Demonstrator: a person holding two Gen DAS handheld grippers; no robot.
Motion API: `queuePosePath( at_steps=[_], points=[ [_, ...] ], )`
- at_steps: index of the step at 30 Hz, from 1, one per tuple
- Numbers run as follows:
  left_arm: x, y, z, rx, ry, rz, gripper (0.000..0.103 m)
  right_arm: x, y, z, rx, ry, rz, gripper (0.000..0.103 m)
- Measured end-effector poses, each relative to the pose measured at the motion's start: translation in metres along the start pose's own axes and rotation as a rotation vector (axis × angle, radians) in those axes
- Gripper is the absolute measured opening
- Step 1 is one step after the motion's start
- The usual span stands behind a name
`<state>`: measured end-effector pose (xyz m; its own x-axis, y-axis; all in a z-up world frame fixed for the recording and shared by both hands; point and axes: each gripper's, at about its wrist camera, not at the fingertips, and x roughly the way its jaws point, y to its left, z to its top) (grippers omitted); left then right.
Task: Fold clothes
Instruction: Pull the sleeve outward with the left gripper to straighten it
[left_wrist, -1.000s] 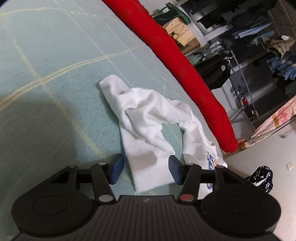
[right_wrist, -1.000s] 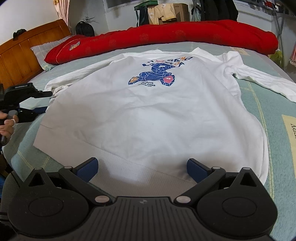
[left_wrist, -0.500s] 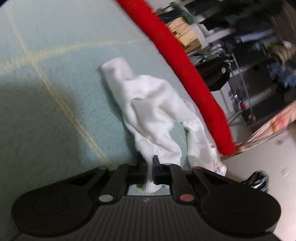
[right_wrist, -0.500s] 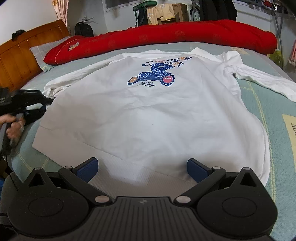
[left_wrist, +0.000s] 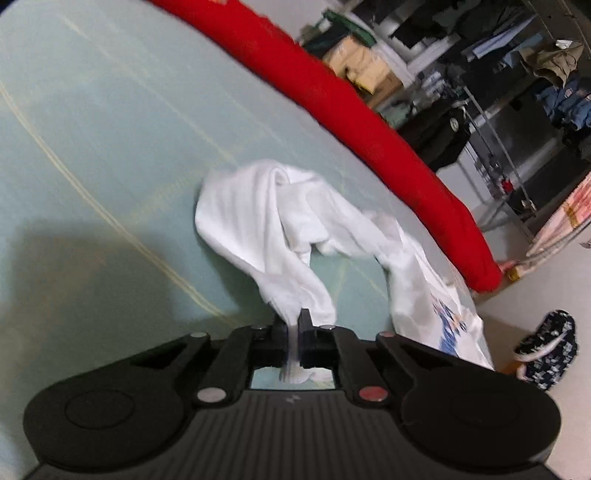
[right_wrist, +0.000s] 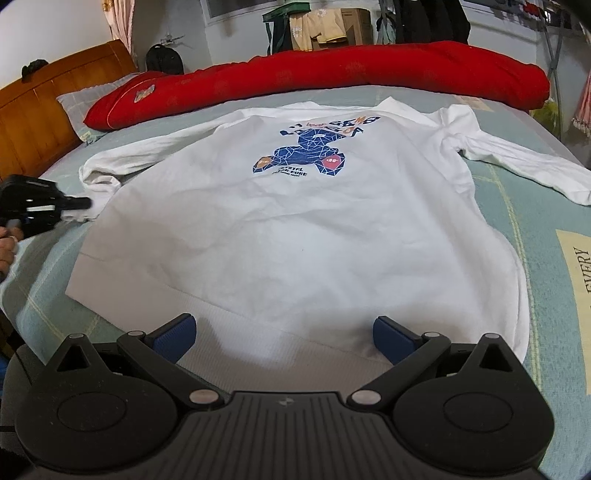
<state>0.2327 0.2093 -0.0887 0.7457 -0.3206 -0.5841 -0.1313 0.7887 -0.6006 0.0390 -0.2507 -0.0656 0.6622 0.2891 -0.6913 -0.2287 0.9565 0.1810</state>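
The sweatshirt lies flat on the bed, front up, its blue print toward the far side and its ribbed hem nearest the right wrist camera. One sleeve stretches out to the right across the green cover; the other sleeve is bunched and twisted at the left edge. The left gripper has its jaws pressed together on that sleeve's cuff, white cloth pinched between the dark pads and hanging below them. In the right view the same gripper shows at the left edge, held by a hand. The right gripper hangs over the hem with its blue pads spread wide, nothing between them. A red quilt lies rolled along the far side of the bed, by a wooden headboard.
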Motion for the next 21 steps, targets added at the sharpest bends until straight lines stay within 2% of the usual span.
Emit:
queuePosePath(
  at_steps=[5, 11, 16, 21],
  points=[
    [-0.029, 0.024, 0.036, 0.044, -0.026, 0.153, 0.004, -0.002, 0.002, 0.001, -0.002, -0.004, -0.002, 0.103],
    [-0.048, 0.031, 0.068, 0.105, -0.032, 0.281, 0.004, -0.003, 0.004, 0.003, -0.005, -0.003, -0.013, 0.103],
    [-0.067, 0.043, 0.082, 0.119, -0.049, 0.314, 0.004, -0.003, 0.007, 0.004, -0.008, 0.002, -0.024, 0.103],
    [-0.061, 0.067, 0.091, 0.041, -0.031, 0.342, 0.009, -0.001, 0.010, 0.005, -0.016, 0.011, -0.025, 0.103]
  ],
)
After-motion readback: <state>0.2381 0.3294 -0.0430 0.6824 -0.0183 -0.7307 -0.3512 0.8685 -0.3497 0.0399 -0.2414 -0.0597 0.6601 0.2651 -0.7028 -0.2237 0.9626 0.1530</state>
